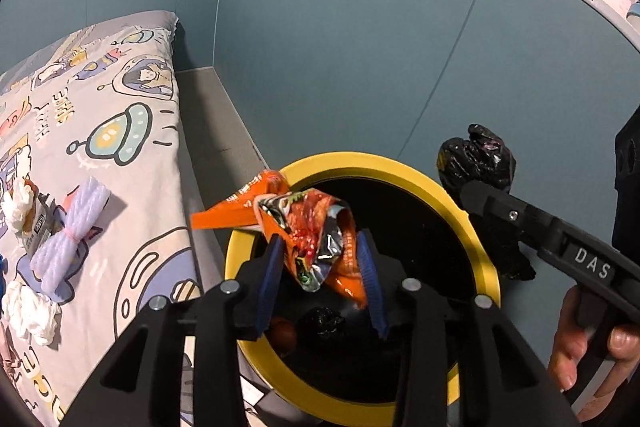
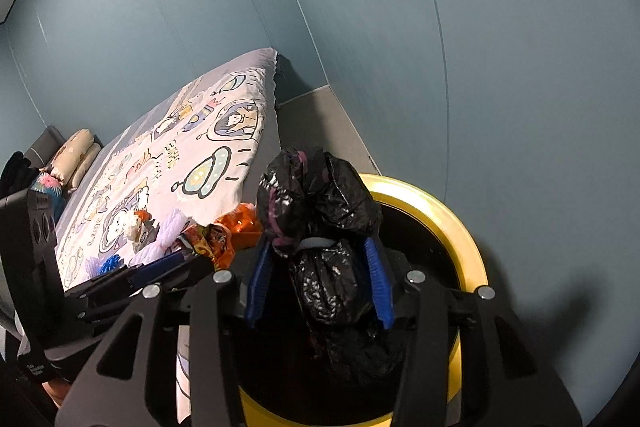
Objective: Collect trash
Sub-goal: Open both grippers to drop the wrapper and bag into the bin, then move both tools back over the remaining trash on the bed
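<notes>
Hovering over the yellow-rimmed round black bin (image 1: 486, 227), left gripper (image 1: 320, 267) clamps a crumpled orange foil snack wrapper (image 1: 316, 227), right gripper (image 2: 318, 279) clamps a knotted black plastic bag (image 2: 320, 195).

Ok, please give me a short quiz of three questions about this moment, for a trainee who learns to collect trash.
1. True or false: the left gripper holds an orange snack wrapper over the yellow-rimmed bin.
2. What does the right gripper hold?
A. a white tissue
B. a black plastic bag
C. a bottle
3. Name one piece of trash that lies on the bed.

Key
1. True.
2. B, the black plastic bag.
3. The purple foam net, or a white crumpled tissue.
</notes>
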